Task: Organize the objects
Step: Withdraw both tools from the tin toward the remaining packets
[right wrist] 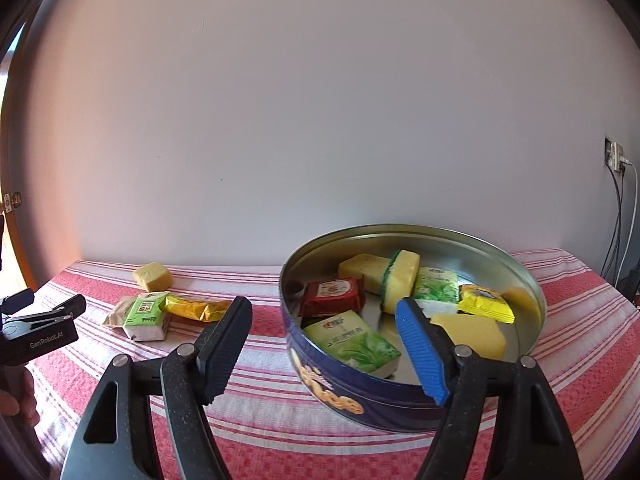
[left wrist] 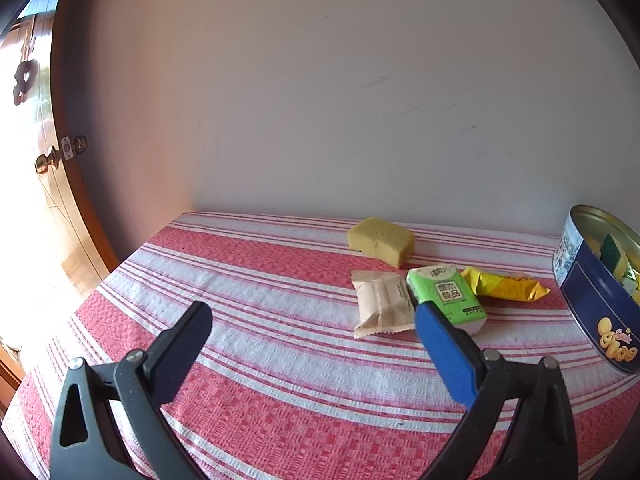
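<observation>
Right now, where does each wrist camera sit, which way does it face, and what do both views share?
Left wrist: on the left gripper, open, facing the loose items: sponge, beige packet, green tissue pack, yellow wrapper.
Right wrist: on the right gripper, open, empty, facing the blue tin; left gripper and fingers at left edge.
Shared: those four items, tin, striped cloth.

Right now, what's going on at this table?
A person with a gripper in each hand is sorting small items into a round blue tin. Sponges, tissue packs and snack packets already lie in it. Four things remain on the striped cloth: a sponge, a beige packet, a green tissue pack and a yellow packet. The left gripper is open and empty near them. The right gripper, also empty, hangs by the tin.
</observation>
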